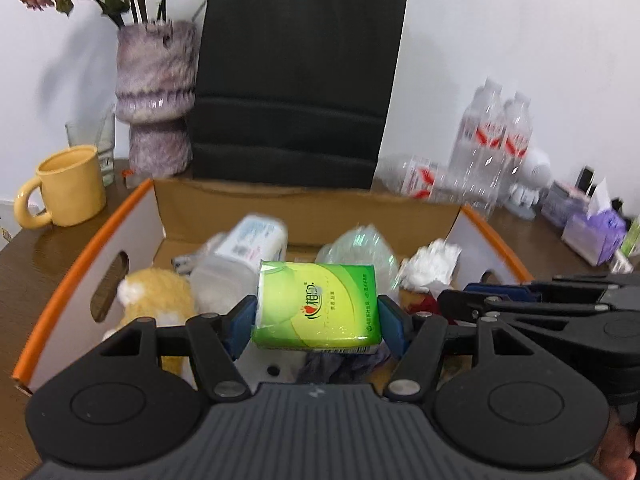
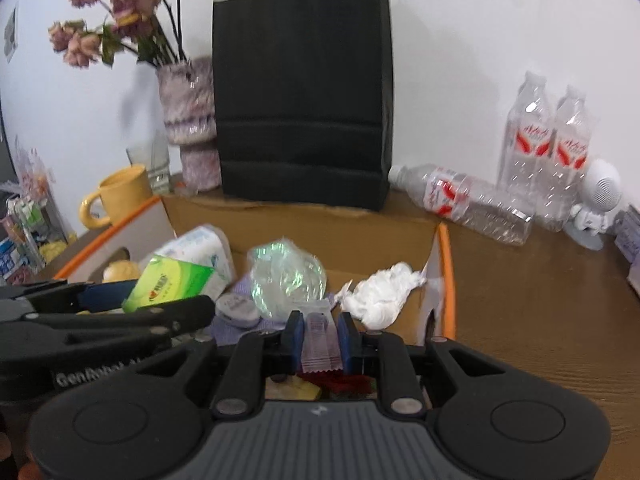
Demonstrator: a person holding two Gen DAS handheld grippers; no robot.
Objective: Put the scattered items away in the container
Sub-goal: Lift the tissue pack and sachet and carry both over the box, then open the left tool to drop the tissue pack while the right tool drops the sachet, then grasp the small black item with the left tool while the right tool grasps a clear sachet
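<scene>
The left gripper (image 1: 316,320) grasps a green tissue pack (image 1: 316,306) between its blue pads, held above the interior of the cardboard box (image 1: 72,280). The right gripper (image 2: 319,334) is clamped on a small translucent sachet (image 2: 318,340), also over the box.

Progress: the box already contains several items, among them a yellow plush toy (image 1: 156,300), a white wipes pack (image 1: 256,240), a crumpled clear plastic bag (image 2: 286,276) and a white tissue wad (image 2: 380,294). Both held items remain to be released. Whether the water bottles (image 2: 476,200) on the table at far right belong to the task cannot be told.

View differences: the left wrist view shows the plush toy fully and a purple tissue box (image 1: 596,236) at far right. The right wrist view shows the sachet and the open table (image 2: 540,320) right of the box.
</scene>
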